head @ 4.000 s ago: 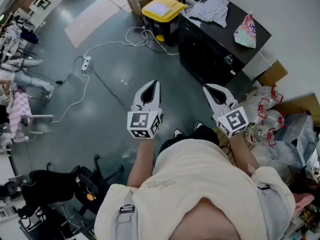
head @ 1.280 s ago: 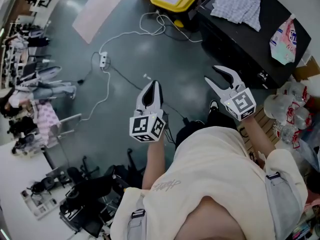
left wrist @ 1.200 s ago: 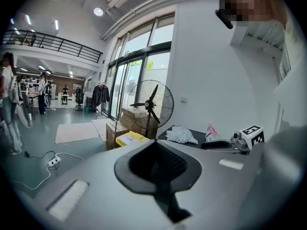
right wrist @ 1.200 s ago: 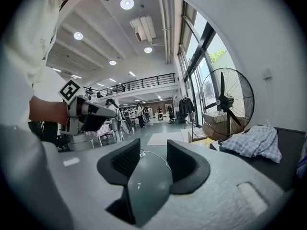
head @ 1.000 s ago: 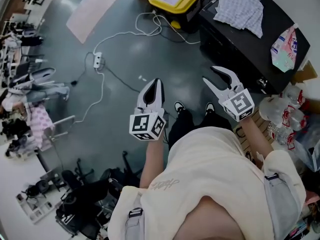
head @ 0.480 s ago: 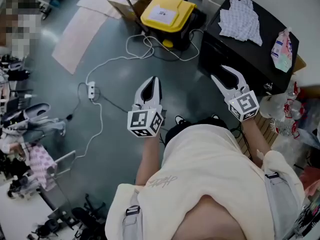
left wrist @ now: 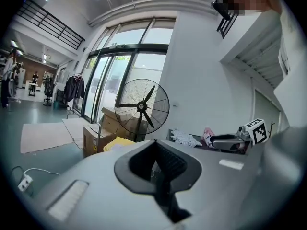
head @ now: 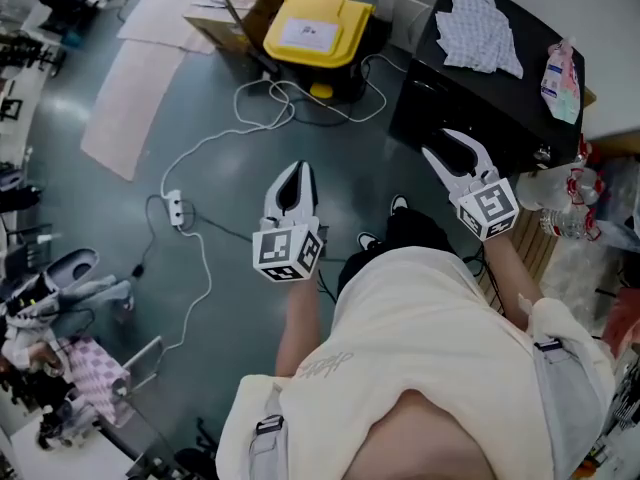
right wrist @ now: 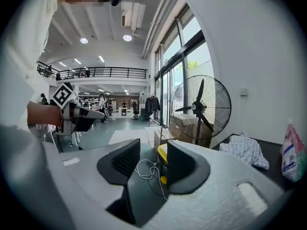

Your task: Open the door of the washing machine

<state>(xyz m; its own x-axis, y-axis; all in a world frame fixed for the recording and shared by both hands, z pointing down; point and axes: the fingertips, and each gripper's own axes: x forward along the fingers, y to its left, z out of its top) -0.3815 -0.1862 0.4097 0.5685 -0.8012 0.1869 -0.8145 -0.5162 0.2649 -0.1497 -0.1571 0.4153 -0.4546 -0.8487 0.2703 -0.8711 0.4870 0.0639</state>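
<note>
The washer (head: 440, 118) is a black box at the upper right of the head view, its dark front turned to the grey floor (head: 200, 78). A crumpled cloth (head: 478, 28) and a pink bag (head: 560, 68) lie on its top. The right gripper (head: 442, 140) is held up close to that front. Its jaws stand apart with nothing between them; its own view shows only floor and cable (right wrist: 146, 169) in the gap. The left gripper (head: 297, 168) is held over bare floor, well apart from the washer, its jaws pressed together and empty. Left of the washer stands a yellow-lidded bin (head: 318, 30). White cable runs from there to a power strip (head: 172, 208). A fan (right wrist: 201, 107) stands behind.
</note>
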